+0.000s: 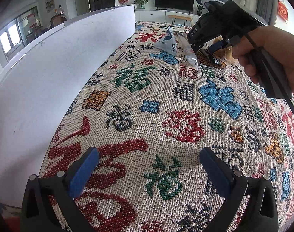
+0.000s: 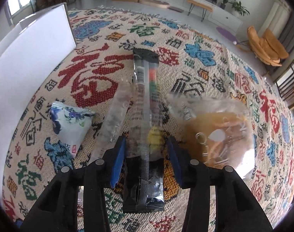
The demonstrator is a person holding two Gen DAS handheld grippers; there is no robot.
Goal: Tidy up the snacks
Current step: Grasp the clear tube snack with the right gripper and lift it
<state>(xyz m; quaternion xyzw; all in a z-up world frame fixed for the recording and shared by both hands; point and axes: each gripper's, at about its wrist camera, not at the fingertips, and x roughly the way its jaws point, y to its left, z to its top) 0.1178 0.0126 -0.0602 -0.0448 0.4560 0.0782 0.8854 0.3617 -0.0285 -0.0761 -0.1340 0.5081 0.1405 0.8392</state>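
Observation:
Several snack packets lie on the patterned cloth. My right gripper (image 2: 146,147) is open with its jaws on either side of a long black snack bar packet (image 2: 147,116); I cannot tell if the pads touch it. A clear slim packet (image 2: 115,116) lies just left of it, a blue-and-white triangular blueberry packet (image 2: 68,123) further left, and a clear bag with a brown pastry (image 2: 216,133) on the right. My left gripper (image 1: 149,171) is open and empty over bare cloth, well short of the triangular packet (image 1: 167,43) and the right gripper (image 1: 217,45).
A white box wall (image 1: 50,73) stands along the left edge of the cloth and shows in the right wrist view (image 2: 29,58) too. The cloth (image 1: 166,106) covers a table. A TV cabinet, a bench and plants stand beyond it.

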